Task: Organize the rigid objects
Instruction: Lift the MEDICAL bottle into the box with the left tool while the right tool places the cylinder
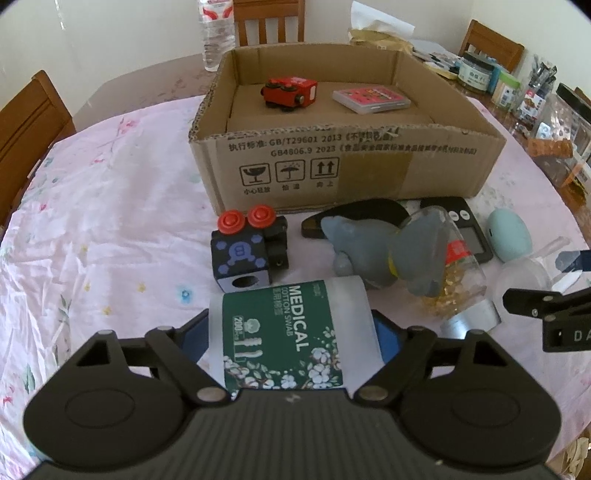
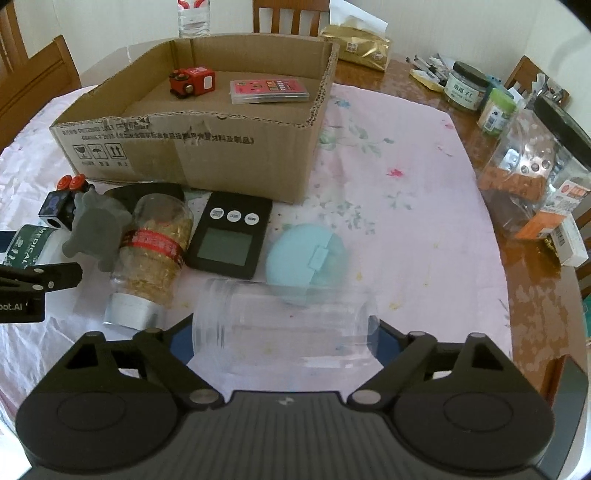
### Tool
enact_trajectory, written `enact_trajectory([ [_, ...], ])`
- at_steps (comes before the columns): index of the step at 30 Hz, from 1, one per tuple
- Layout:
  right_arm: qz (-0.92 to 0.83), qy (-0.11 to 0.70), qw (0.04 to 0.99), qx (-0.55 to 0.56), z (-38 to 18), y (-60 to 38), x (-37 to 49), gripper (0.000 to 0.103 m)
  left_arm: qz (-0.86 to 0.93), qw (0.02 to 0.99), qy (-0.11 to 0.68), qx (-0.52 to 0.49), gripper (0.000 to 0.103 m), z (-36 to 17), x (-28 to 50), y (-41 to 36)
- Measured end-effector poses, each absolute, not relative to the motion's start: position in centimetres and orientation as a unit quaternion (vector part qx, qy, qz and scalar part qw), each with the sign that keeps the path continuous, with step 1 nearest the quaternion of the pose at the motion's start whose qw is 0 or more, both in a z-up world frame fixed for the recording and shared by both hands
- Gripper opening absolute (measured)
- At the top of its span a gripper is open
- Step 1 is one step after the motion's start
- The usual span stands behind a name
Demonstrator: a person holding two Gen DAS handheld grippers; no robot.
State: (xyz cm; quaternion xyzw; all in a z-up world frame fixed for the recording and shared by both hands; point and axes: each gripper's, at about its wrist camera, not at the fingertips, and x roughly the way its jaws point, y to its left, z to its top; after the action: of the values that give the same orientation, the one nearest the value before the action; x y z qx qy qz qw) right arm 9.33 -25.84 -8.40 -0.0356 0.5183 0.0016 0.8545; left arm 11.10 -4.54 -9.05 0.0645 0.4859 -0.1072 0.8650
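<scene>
Green swab box (image 1: pixel 291 336) lies crosswise between your left fingers (image 1: pixel 384 332), clear jar (image 2: pixel 284 325) likewise between right; both straddled wide, contact unclear.

Cotton swab tub (image 1: pixel 291 339), clear jar (image 2: pixel 284 325), lying sideways

Wooden chair (image 1: pixel 269 20) behind table (image 2: pixel 436 85). Water bottle (image 1: pixel 217 35) beside it. Gold packet (image 2: pixel 356 46), lidded jars (image 2: pixel 466 86) on bare wood right of floral cloth (image 2: pixel 406 206).
</scene>
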Motion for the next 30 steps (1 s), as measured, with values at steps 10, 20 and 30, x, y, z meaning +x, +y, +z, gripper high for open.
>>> enact_trajectory([
  [10, 0.01, 0.521, 0.852, -0.053, -7.5, -25.7, 9.2, 0.093, -0.128, 0.861, 0.486, 0.08, 0.085, -8.2, 11.2, -4.1],
  [20, 0.027, 0.511, 0.855, -0.078, -5.3, -25.6, 9.4, 0.093, -0.146, 0.86, 0.477, 0.108, 0.084, -5.4, 10.9, -3.3],
  [30, 0.064, 0.489, 0.867, -0.073, -1.7, -25.3, 10.1, 0.093, -0.173, 0.863, 0.46, 0.117, 0.084, -1.3, 11.4, -3.1],
])
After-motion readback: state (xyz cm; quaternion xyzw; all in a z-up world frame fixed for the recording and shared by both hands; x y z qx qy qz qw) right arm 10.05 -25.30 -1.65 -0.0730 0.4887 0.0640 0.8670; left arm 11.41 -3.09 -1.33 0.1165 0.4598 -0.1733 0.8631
